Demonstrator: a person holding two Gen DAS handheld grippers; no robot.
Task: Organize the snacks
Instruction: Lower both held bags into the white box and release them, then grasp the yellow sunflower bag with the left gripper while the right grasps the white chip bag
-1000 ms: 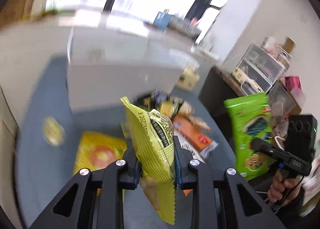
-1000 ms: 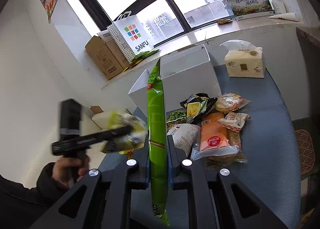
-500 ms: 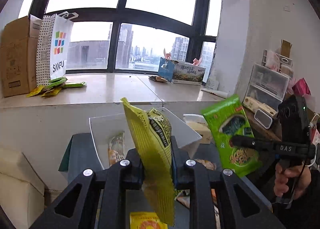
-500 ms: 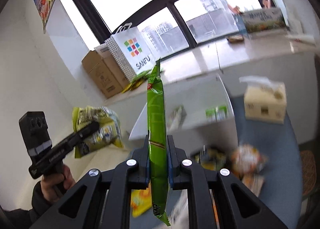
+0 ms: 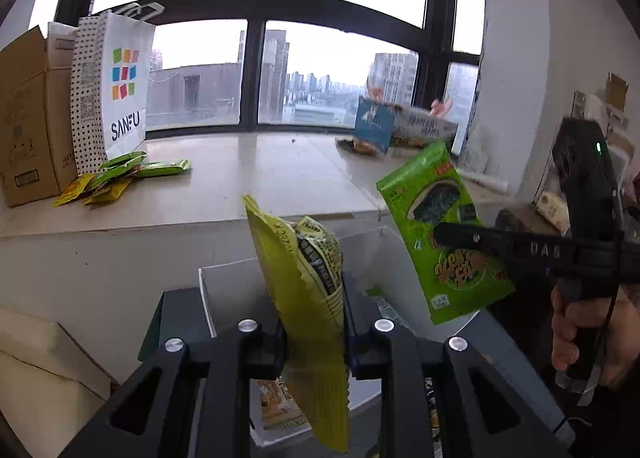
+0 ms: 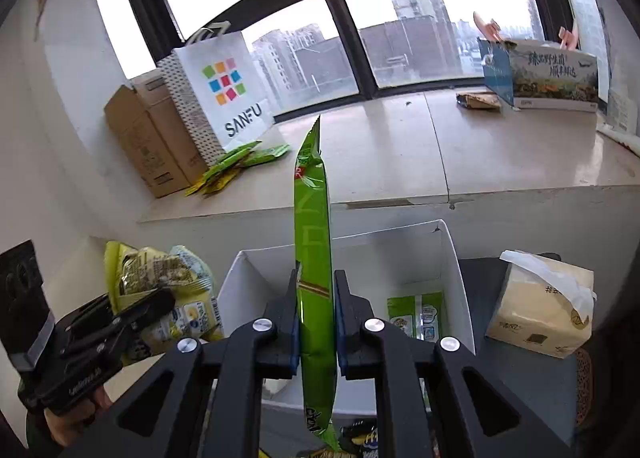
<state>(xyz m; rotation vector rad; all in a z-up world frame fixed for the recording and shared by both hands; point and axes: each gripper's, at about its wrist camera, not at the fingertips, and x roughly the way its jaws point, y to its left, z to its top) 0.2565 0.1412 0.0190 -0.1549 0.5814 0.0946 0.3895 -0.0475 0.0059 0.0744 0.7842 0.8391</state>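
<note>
yellow packet (image 5: 308, 290) between left jaws, seemingly gripped

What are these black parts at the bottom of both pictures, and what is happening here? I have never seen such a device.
They are hand-held grippers, not a robot arm. A person holds one in each hand, and each carries a wide-angle camera looking forward along its two fingers. So one picture comes from the left gripper, the other from the right gripper.

The left gripper is shut on a yellow bag. The right one is shut on a green bag. Each view also shows the other gripper from the side, with its bag.

Both are held above a white box, which stands on a dark table below a windowsill. A green packet already lies in the box. A tissue box stands on the table to its right.
</note>
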